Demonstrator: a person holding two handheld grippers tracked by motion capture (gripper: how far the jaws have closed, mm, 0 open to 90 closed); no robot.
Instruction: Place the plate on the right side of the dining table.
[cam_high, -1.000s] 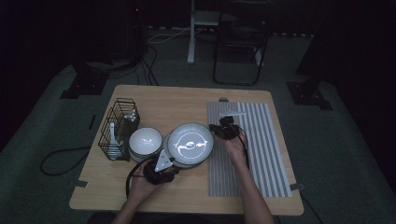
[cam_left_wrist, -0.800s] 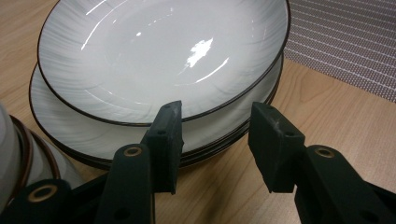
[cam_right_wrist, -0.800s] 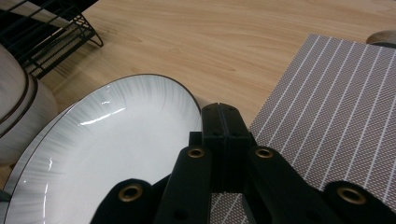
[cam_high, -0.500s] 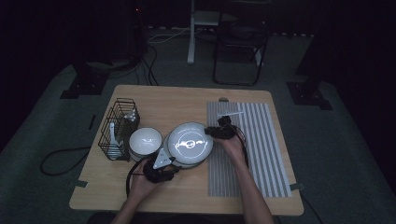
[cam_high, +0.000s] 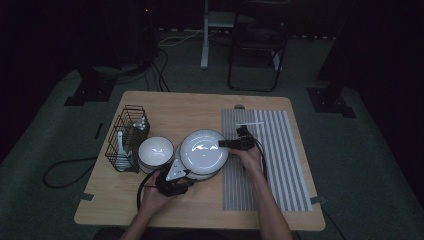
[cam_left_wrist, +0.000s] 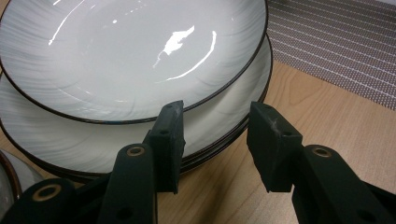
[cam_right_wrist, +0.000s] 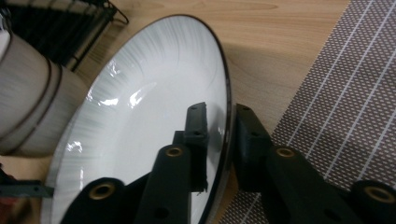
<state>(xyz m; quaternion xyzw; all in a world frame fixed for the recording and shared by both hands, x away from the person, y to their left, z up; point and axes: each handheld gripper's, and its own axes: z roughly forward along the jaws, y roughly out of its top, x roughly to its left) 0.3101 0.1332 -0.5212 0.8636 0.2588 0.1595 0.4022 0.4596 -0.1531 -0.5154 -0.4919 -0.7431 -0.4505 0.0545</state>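
High view showed the top plate (cam_high: 203, 150) raised at its right edge over the stack of plates (cam_high: 200, 172) near the middle of the wooden table (cam_high: 190, 107), with a bowl (cam_high: 156, 150) and a wire rack (cam_high: 126, 136) to its left and a striped mat (cam_high: 272, 150) to its right. The right gripper (cam_high: 226, 144) pinched the plate's rim: in the right gripper view one pad (cam_right_wrist: 196, 123) lay on the glazed inner face and the other under the dark edge, and the jaws had just been closing on it. The left gripper (cam_high: 176, 172) waited at the near edge of the stack with its jaws half apart, holding nothing; its fingers (cam_left_wrist: 169, 135) stood just below the lifted plate's rim, in front of the lower plates, and had been narrowing slightly. The plate looked like glazed ceramic, so probably stiff, fairly heavy, slick and breakable. A deep rim pinch seemed the sensible hold, ideally with support from the opposite edge against tipping.
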